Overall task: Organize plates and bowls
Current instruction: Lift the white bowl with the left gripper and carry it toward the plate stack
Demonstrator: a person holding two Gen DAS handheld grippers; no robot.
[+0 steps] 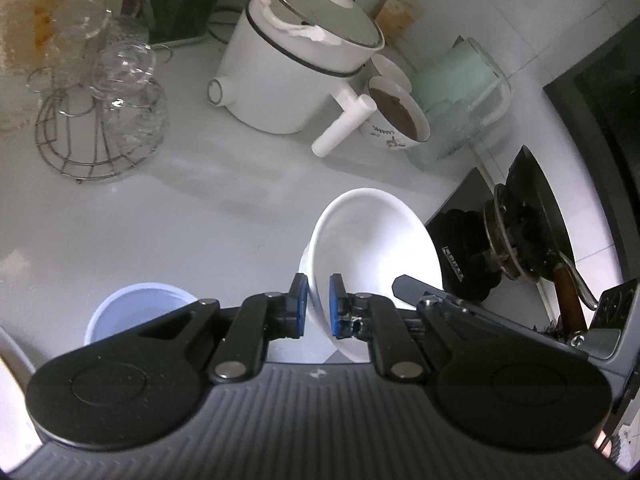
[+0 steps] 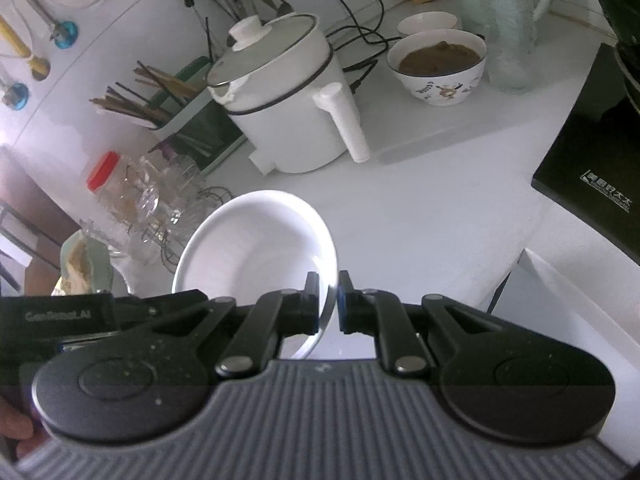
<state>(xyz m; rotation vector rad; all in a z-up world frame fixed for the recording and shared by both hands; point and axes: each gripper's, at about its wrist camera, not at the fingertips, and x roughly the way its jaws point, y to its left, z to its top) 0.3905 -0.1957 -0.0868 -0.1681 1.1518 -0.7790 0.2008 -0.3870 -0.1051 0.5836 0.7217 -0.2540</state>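
Observation:
A white bowl hangs tilted above the counter, held by both grippers at opposite sides. In the left wrist view my left gripper is shut on the bowl's left rim, blue pads pressing both faces. The right gripper's body reaches in from the right. In the right wrist view the same white bowl has its right rim pinched in my right gripper, and the left gripper's body shows at the far left. A pale blue bowl sits on the counter, lower left.
A white electric pot with a long handle stands behind, beside a bowl of brown food. A wire rack of glasses is at the left and a black stove with a pan at the right. A white box is near right.

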